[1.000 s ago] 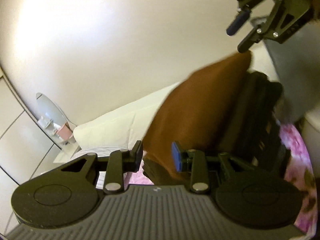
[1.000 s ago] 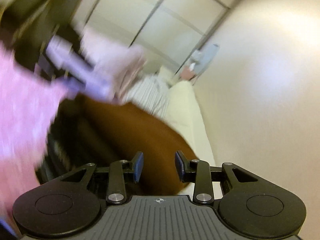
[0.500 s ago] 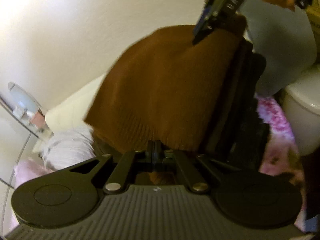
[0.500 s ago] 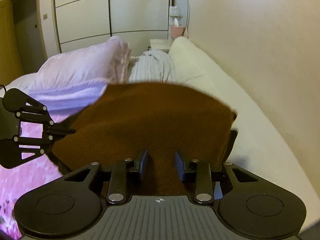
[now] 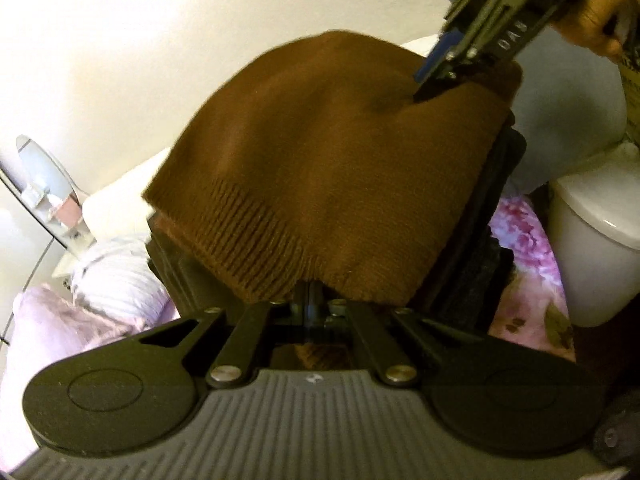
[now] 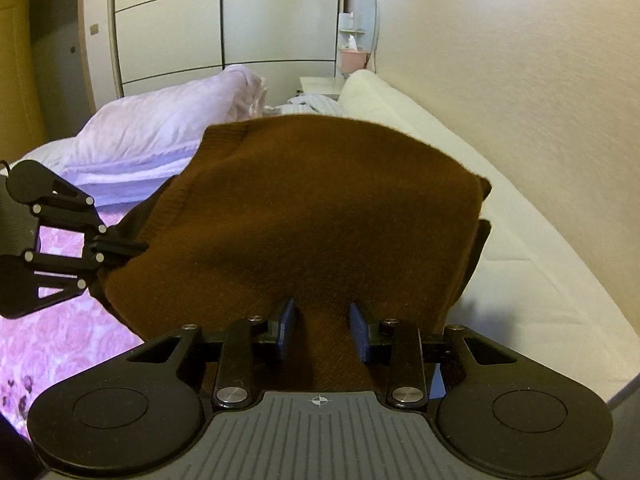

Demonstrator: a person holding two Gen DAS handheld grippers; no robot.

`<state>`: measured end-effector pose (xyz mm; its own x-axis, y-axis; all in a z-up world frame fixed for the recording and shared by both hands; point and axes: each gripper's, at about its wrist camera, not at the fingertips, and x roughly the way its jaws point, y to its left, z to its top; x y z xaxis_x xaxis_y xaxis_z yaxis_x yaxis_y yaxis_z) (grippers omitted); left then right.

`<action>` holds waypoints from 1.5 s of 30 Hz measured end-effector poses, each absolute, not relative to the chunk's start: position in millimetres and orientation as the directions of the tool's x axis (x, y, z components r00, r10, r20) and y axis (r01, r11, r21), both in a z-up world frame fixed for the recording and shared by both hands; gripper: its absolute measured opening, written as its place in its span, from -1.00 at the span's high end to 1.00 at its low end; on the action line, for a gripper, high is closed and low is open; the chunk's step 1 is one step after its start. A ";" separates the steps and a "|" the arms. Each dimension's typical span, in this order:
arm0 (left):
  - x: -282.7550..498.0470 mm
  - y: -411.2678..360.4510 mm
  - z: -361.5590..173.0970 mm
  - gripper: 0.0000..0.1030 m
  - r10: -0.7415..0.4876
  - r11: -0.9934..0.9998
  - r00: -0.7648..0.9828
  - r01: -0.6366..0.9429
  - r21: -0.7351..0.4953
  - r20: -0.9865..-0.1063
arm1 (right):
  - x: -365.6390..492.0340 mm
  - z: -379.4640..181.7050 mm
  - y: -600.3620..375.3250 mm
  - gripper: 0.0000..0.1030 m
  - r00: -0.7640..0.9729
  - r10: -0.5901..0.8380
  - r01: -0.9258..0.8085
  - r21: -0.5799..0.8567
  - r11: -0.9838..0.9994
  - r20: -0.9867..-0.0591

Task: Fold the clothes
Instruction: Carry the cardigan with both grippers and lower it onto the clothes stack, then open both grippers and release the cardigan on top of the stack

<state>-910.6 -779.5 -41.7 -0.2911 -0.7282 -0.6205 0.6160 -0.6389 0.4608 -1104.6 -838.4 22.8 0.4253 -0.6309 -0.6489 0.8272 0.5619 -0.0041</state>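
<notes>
Left wrist view: left gripper [image 5: 310, 294] clamped on brown sweater [image 5: 320, 160] hem.

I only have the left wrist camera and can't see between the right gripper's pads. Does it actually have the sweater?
Observer: Yes. In the right wrist view the sweater is bunched between the pads of the right gripper.
Operator: And where is my left gripper holding it?
Observer: From that side, the left gripper is clamped on the sweater's left edge, above the pink floral bedspread.
</notes>
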 end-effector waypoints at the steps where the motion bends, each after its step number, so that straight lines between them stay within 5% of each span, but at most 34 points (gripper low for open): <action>1: -910.3 -778.4 -43.4 1.00 -0.724 -0.643 -0.293 0.614 0.457 -0.625 | -1103.6 19.4 -835.3 0.35 0.425 -0.628 0.826 -0.004 0.564 -0.652; 16: -897.2 -800.6 -20.2 0.99 -0.745 -0.597 -0.275 0.681 0.424 -0.608 | -1089.5 40.2 -869.8 0.34 0.429 -0.651 0.798 -0.074 0.598 -0.626; 20: -890.1 -807.0 -12.3 0.77 -0.756 -0.567 -0.274 0.727 0.386 -0.594 | -1088.3 46.4 -878.5 0.33 0.415 -0.677 0.811 -0.090 0.578 -0.607; 28: -880.1 -816.4 4.6 0.65 -0.767 -0.532 -0.287 0.785 0.318 -0.574 | -1096.3 61.1 -873.5 0.31 0.429 -0.725 0.838 -0.061 0.542 -0.539; 33: -887.6 -833.1 -8.4 0.64 -0.738 -0.550 -0.285 0.778 0.302 -0.611 | -1084.3 34.8 -886.8 0.31 0.422 -0.657 0.818 -0.050 0.573 -0.625; 42: -889.9 -843.2 -4.8 0.64 -0.742 -0.536 -0.261 0.784 0.312 -0.618 | -1085.9 37.5 -904.9 0.29 0.429 -0.654 0.822 -0.031 0.569 -0.624; 44: -890.3 -839.7 -2.7 0.60 -0.746 -0.533 -0.256 0.784 0.320 -0.615 | -1090.1 40.9 -898.4 0.20 0.428 -0.663 0.822 -0.040 0.568 -0.614; 45: -890.8 -837.6 -1.8 0.55 -0.750 -0.529 -0.253 0.784 0.325 -0.611 | -1094.8 42.6 -892.7 -0.08 0.425 -0.676 0.828 -0.044 0.560 -0.603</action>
